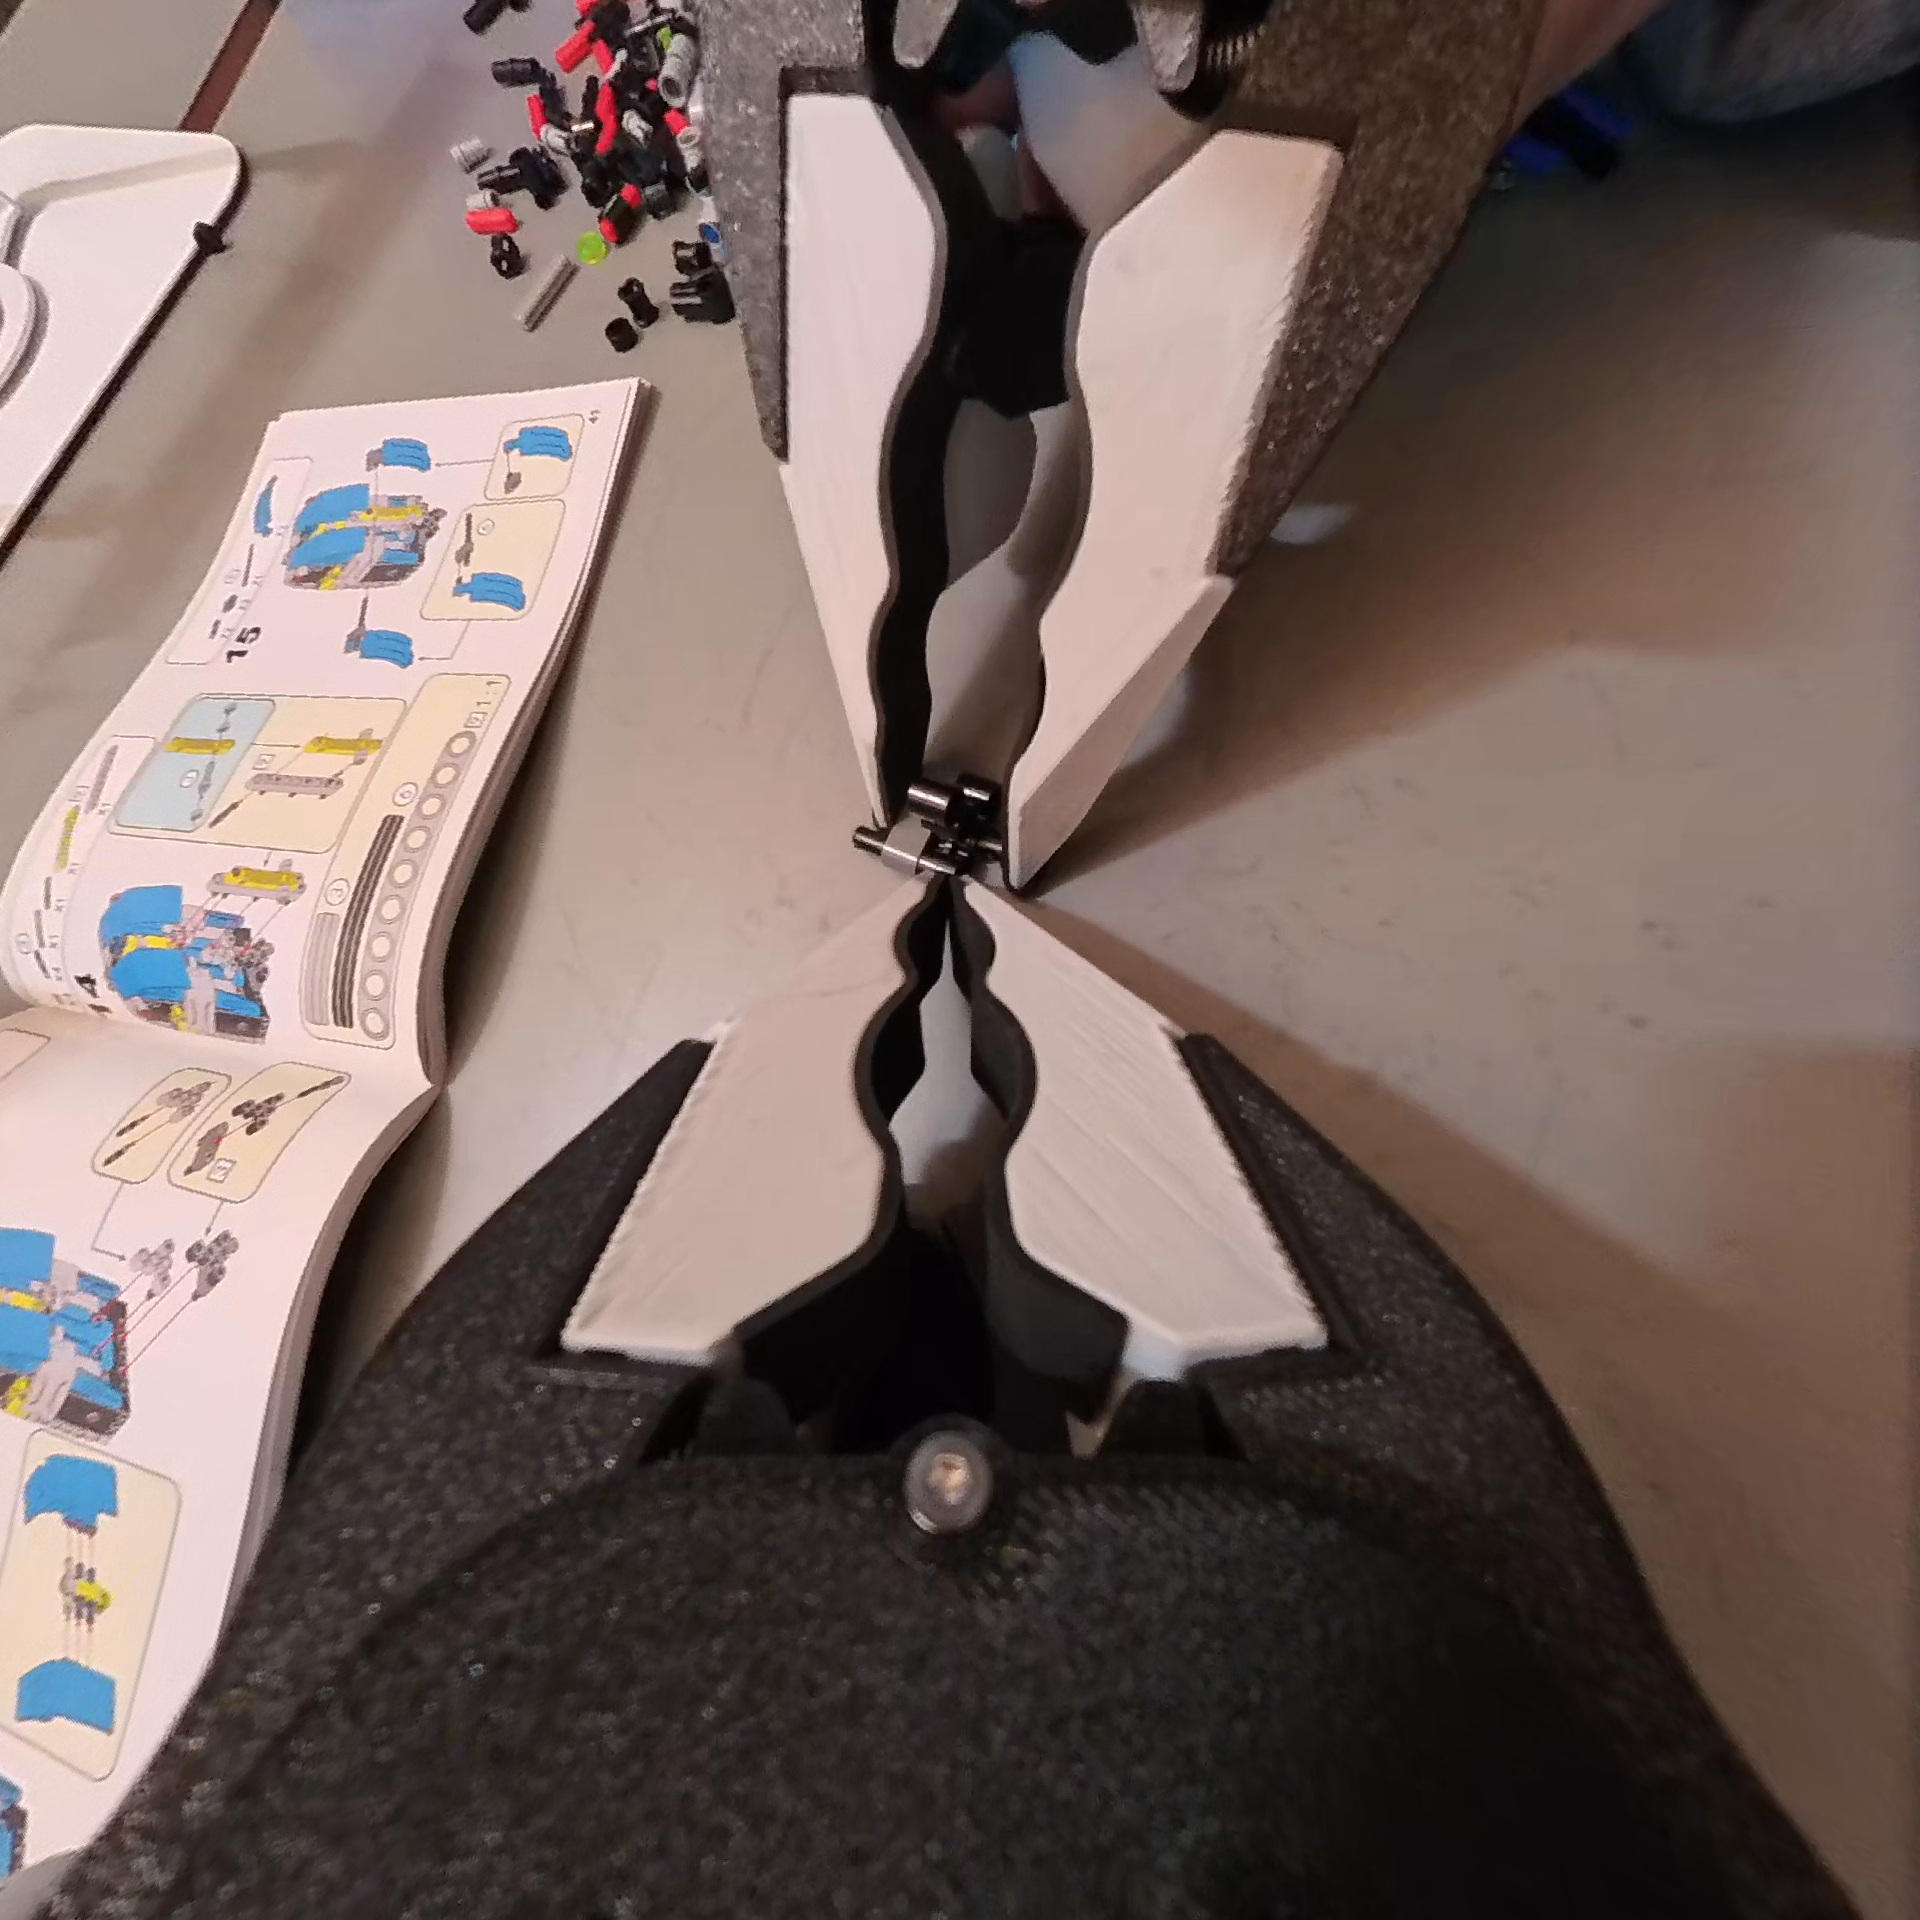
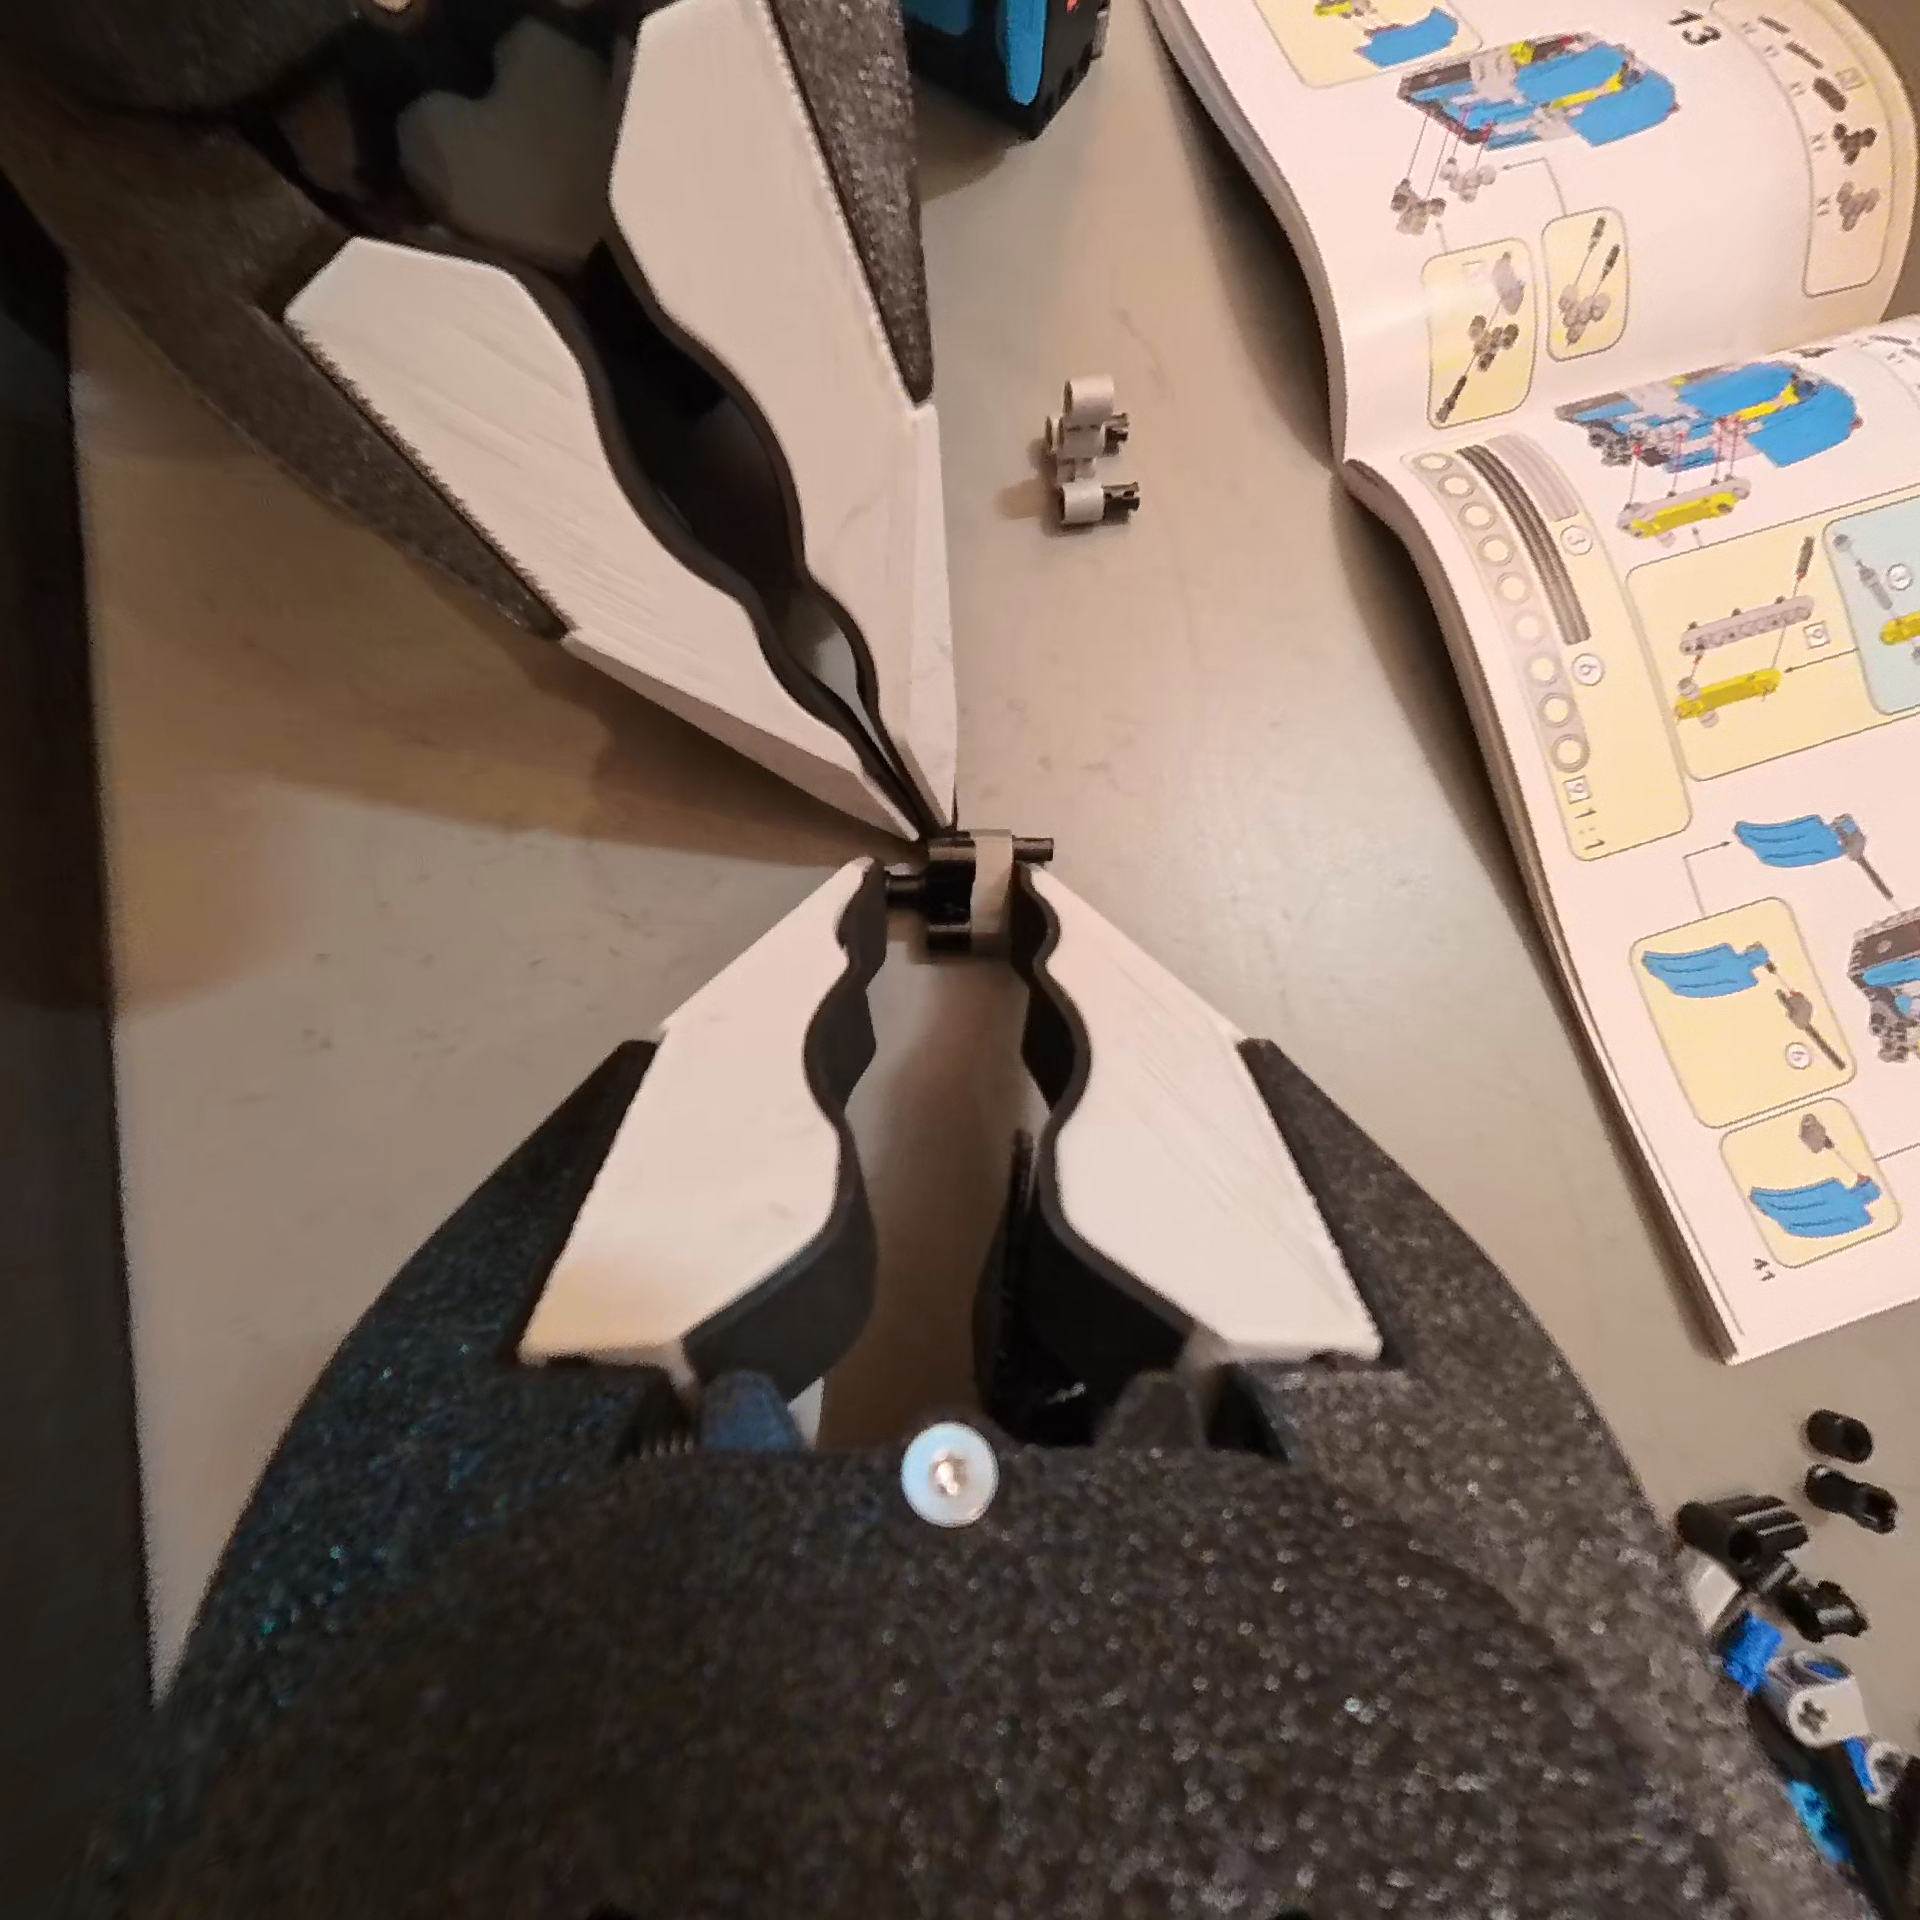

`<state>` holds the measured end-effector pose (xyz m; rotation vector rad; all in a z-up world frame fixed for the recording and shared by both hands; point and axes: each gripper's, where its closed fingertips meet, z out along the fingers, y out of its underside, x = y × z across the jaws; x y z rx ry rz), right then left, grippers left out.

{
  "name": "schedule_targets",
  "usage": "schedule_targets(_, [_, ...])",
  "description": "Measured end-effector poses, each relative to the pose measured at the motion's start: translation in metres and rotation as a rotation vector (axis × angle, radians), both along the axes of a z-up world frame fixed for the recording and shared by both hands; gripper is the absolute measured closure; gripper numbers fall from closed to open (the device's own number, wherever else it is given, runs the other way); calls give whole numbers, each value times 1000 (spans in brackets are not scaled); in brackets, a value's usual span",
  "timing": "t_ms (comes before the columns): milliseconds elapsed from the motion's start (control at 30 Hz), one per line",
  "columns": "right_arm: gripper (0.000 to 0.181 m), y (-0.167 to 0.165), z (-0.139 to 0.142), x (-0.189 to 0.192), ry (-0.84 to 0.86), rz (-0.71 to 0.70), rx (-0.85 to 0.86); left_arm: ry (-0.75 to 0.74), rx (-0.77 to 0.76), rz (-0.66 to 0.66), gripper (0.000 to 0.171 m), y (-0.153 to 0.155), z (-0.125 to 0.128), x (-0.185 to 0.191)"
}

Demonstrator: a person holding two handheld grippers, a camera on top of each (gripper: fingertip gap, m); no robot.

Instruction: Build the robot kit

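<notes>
- The right gripper (image 2: 951,883) clamps a small black-and-grey brick assembly (image 2: 966,883) at its fingertips, above the grey table (image 2: 416,935).
- The left gripper (image 1: 948,896), tips pinched together, meets the assembly's edge; whether it grips anything cannot be told.
- Bare tabletop lies to one side of the pair, an open instruction booklet (image 1: 312,831) to the other.
- Only the left wrist view shows the loose parts pile (image 1: 603,166) and white tray (image 1: 114,197); only the right shows a grey connector piece (image 2: 1086,452) beside the booklet.
</notes>
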<state>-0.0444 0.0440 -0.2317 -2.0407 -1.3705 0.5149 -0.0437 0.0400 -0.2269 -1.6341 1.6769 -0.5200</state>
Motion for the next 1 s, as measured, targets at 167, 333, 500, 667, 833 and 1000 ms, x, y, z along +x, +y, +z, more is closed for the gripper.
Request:
schedule_targets(167, [157, -1, 1, 0, 47, 34, -21, 9, 28, -4, 171, -2, -2, -3])
schedule_targets(333, [151, -7, 3, -3, 25, 106, 27, -18, 1, -8, 171, -11, 3, -10])
schedule_targets(500, [136, -2, 16, 11, 17, -24, 7, -72, -37, 7, 171, -17, 16, -25])
schedule_targets(667, [140, -12, 21, 14, -45, -222, -7, -118, 53, -27, 171, -25, 30, -52])
schedule_targets(833, [131, -14, 12, 5, 42, -557, -138, -77, 102, -73, 171, -30, 17, -75])
schedule_targets(1000, [145, -3, 6, 10, 40, -664, 22, -98, 102, -83, 171, -31, 19, -76])
